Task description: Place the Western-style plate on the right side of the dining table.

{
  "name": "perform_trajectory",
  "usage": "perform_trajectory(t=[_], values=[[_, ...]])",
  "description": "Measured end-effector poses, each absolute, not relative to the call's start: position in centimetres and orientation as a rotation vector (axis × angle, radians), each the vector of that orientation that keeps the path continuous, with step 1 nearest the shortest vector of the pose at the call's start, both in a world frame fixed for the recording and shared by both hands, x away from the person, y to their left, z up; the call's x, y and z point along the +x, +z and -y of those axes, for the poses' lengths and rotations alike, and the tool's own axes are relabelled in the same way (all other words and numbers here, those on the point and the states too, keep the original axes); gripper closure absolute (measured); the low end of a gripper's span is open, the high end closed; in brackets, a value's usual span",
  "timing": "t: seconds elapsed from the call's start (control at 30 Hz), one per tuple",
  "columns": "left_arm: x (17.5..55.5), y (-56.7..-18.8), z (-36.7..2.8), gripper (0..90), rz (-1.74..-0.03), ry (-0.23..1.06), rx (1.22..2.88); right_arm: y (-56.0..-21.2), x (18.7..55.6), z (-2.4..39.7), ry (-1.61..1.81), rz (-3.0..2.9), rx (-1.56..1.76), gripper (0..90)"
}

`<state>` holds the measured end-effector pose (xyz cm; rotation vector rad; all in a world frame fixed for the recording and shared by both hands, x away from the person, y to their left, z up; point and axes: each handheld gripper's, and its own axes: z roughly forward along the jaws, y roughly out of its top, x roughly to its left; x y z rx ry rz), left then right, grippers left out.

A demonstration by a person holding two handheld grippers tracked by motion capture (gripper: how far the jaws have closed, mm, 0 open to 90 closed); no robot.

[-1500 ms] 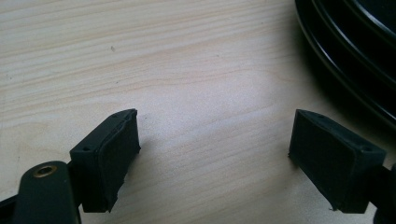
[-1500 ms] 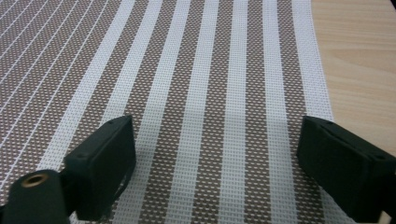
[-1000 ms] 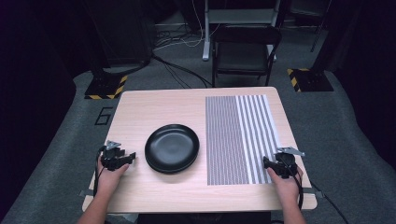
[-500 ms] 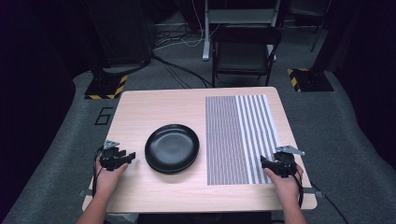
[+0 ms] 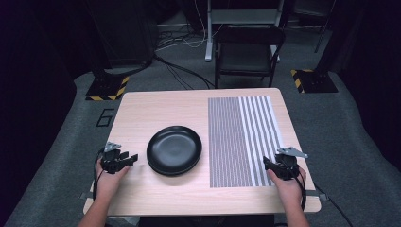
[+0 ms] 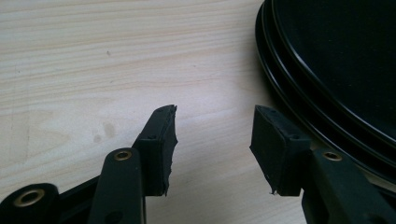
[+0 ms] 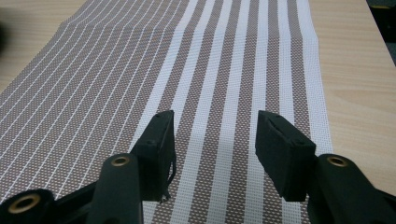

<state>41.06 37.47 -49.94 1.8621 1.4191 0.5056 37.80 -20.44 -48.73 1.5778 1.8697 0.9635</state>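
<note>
The left gripper [image 5: 126, 159] rests low on the table [image 5: 156, 106] just beside the left rim of the black plates [image 5: 174, 150], which sit in a stack a little left of the table's middle; its jaws have just been closing but stand parted over bare wood, with nothing between them. The right gripper [image 5: 269, 164] sits at the near right part of the striped placemat [image 5: 241, 137], its jaws likewise just closing yet parted above the weave, gripping nothing. The work looks to be at its very start, with both hands lining up on their things. To take a plate cleanly, the left gripper would best approach the rim low and level, sliding one jaw under the lip of the top plate [image 6: 336, 70] alone, since the left gripper view shows stacked rims close together and a careless bite could catch two. The glossy edge may slip, so a firm, centred pinch is wise. For the mat [image 7: 219, 70], the right jaws should come down on its near edge and pinch the thin weave without bunching or dragging it askew.
</note>
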Motion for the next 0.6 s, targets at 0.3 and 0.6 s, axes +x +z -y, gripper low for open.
perform_trajectory(t=[0.3, 0.6], values=[[40.2, -49.1, -37.7, 50.8, -1.407, 0.495, 1.833, -48.1, 37.7, 19.2, 0.949, -1.915, 1.523, 49.9], [39.6, -47.8, -37.6, 52.8, -1.377, 0.49, 1.826, -47.3, 38.3, 17.8, 1.042, -1.988, 1.505, 54.7]])
